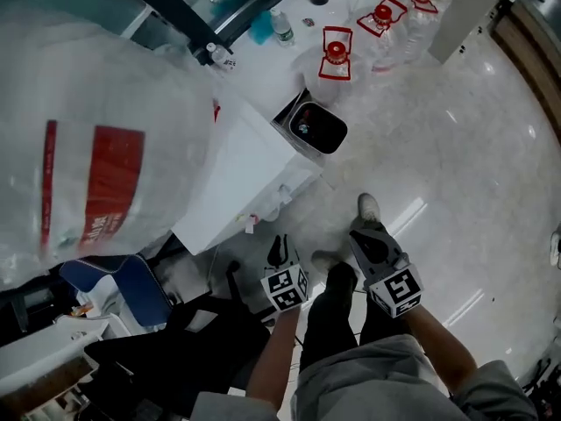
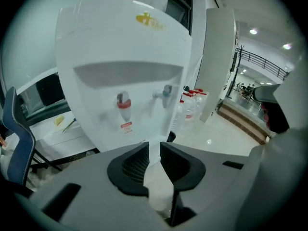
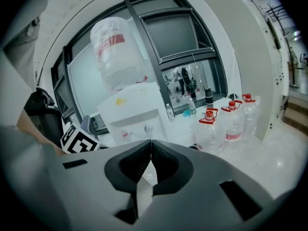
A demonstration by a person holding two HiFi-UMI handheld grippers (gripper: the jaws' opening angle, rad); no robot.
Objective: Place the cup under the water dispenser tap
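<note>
Between the pads of the left gripper (image 2: pixel 154 150) there is only a narrow slit. The jaws stand a little apart, and I can make out nothing caught in it; the white seen there has the same tone as the cabinet behind. Near it, on its right side, the right gripper (image 3: pixel 150 146) has its jaws together, the tips touching, with nothing between them. Both claws hang above the pale floor (image 1: pixel 456 147), close to the person's legs.

The cup does not show in any of the three views, so I cannot say where it lies relative to either claw.

Straight ahead of the left claw, a little above its jaws, stands the white water dispenser (image 2: pixel 120 57). Its red tap (image 2: pixel 124 105) is just to the left of the line of the jaws, and its blue tap (image 2: pixel 166 91) just to the right of it; both taps are well apart from the claw. From the right claw the dispenser is farther, ahead and to the left, and a large bottle (image 3: pixel 115 52) stands on top of it. Ahead and to the right of this claw, a group of water bottles (image 3: pixel 226 126) with red caps stands on the floor.
</note>
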